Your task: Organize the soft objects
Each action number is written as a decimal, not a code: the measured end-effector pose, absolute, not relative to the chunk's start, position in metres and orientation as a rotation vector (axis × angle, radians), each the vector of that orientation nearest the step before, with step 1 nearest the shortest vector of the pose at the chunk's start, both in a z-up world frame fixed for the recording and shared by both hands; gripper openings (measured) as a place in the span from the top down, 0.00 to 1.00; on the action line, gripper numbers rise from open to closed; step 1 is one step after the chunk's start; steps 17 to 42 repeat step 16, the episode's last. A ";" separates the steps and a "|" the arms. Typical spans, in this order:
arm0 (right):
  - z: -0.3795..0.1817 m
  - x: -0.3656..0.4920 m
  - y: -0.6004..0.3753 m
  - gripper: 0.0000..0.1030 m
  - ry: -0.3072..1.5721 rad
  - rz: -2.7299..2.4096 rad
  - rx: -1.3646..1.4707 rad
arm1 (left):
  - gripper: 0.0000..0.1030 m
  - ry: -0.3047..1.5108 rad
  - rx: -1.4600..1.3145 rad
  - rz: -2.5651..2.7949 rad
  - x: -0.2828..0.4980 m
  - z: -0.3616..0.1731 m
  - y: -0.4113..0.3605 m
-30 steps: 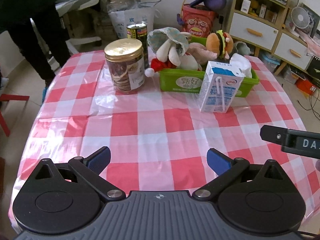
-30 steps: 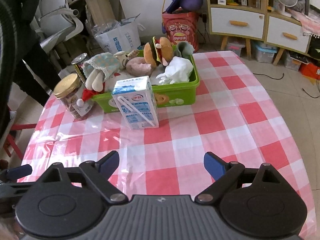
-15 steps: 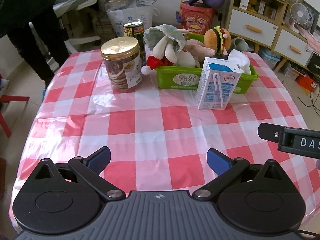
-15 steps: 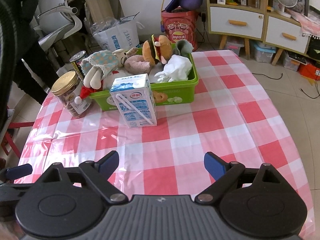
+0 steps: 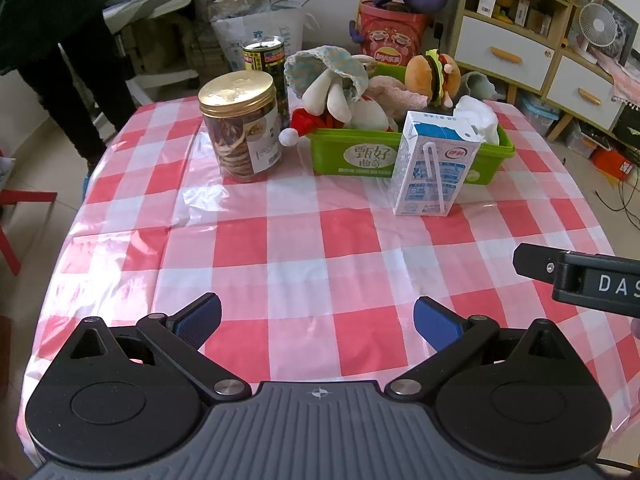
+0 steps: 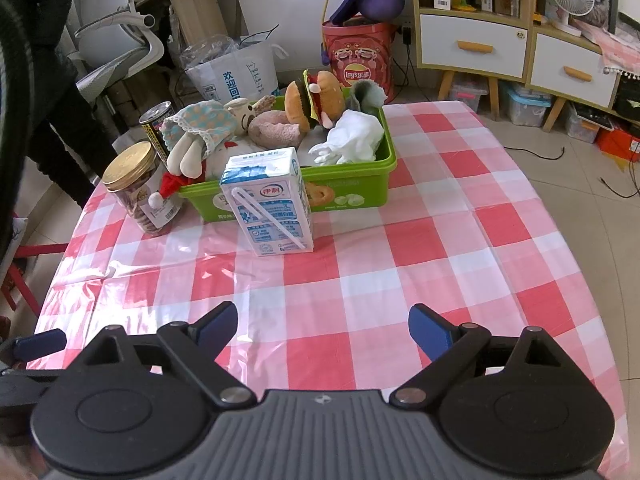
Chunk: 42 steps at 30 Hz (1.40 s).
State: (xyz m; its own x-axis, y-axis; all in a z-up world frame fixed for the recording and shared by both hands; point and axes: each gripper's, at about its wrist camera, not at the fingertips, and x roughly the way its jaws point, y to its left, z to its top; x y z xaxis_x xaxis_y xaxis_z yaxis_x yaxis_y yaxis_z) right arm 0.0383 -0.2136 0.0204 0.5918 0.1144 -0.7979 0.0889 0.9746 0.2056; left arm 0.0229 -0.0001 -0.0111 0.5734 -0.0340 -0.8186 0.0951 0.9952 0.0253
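Observation:
A green basket stands at the far side of the checked table. In it lie a rabbit doll in a blue dress, a plush burger, a pink plush donut, a white cloth and a small Santa hat hanging over its left rim. My left gripper is open and empty over the near table edge. My right gripper is open and empty, also near the front edge.
A milk carton stands in front of the basket. A gold-lidded cookie jar and a drink can stand left of it. Chairs, bags and a drawer cabinet surround the table.
Both grippers have drawn back a little from the basket, which now looks slightly farther off. Both stay open and empty.

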 end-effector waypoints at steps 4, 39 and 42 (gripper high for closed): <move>0.021 0.038 -0.213 0.33 0.934 0.016 0.226 | 0.05 0.959 0.070 -0.077 0.023 -0.011 0.000; 0.020 0.037 -0.213 0.33 0.933 0.015 0.226 | 0.05 0.959 0.073 -0.078 0.023 -0.012 -0.001; 0.020 0.037 -0.213 0.33 0.933 0.015 0.226 | 0.05 0.959 0.073 -0.078 0.023 -0.012 -0.001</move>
